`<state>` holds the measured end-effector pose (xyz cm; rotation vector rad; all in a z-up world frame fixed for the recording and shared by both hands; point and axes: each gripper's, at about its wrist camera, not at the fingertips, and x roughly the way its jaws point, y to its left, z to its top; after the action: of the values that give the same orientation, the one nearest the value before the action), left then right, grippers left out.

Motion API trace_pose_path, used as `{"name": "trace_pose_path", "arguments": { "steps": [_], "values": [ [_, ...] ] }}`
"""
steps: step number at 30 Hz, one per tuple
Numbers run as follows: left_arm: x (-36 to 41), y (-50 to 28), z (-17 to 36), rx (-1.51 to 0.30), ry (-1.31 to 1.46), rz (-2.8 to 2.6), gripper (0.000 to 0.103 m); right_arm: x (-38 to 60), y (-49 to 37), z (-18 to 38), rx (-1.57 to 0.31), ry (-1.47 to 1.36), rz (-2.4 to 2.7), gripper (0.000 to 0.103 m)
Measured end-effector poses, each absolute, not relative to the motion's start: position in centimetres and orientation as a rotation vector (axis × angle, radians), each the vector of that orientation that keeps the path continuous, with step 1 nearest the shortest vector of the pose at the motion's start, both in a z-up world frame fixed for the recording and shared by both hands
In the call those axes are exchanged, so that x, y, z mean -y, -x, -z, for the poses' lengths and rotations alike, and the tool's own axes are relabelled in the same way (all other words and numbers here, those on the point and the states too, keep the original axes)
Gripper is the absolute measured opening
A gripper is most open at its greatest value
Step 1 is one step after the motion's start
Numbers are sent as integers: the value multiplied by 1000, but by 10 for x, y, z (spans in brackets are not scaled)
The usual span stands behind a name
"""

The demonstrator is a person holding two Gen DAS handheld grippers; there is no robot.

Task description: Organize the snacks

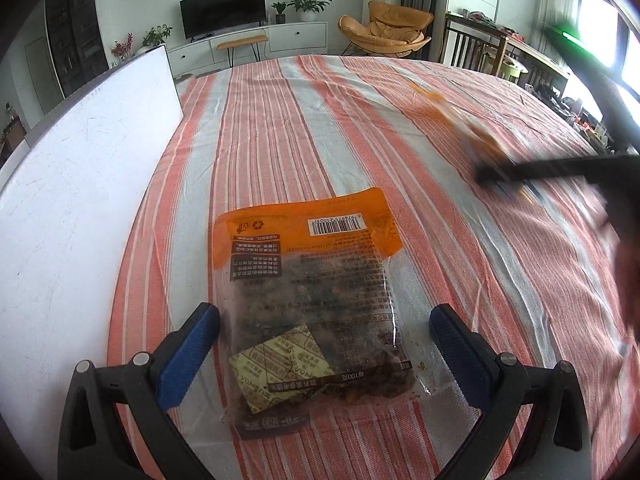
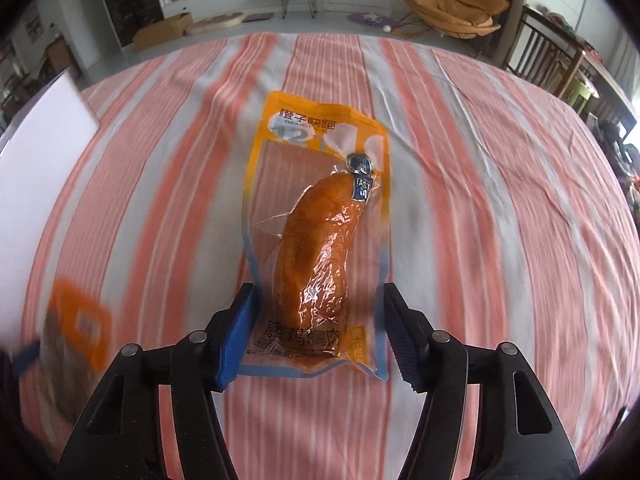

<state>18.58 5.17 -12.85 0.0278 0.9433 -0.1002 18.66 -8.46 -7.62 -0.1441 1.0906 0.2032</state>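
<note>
The right gripper is pinching the chicken pack over the striped cloth; the left view is showing it only as blur. The left gripper is spread around the dark snack bag, not touching.

Bright daylight enters from a window on the far right. Fisheye bending and dark corners frame both views. The right view's edges are motion-blurred.

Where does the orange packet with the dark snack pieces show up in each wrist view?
Left wrist view: the dark snack packet lies centre-low, between the open left gripper fingers.
Right wrist view: the same packet is a blurred orange shape at the lower left edge.
Shared landmark: the white board standing at the left of the striped cloth.
</note>
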Motion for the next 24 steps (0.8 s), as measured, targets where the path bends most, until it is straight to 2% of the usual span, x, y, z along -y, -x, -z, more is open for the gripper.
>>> {"name": "trace_pose_path", "arguments": {
  "steps": [4,11,15,18,24],
  "values": [
    [-52,-186,129,-943,-28,100,103,108,-109,77,-1052,112,-188,66],
    [-51,-186,129,-943,-28,100,103,135,-23,76,-961,43,-71,67],
    [-51,-186,129,-943,-28,100,103,138,-32,77,-929,44,-63,71],
    [-51,-186,129,-943,-28,100,103,137,-33,79,-916,36,-59,80],
    [-51,-186,129,-944,-29,100,103,140,-25,82,-916,41,-55,84]
  ]
}}
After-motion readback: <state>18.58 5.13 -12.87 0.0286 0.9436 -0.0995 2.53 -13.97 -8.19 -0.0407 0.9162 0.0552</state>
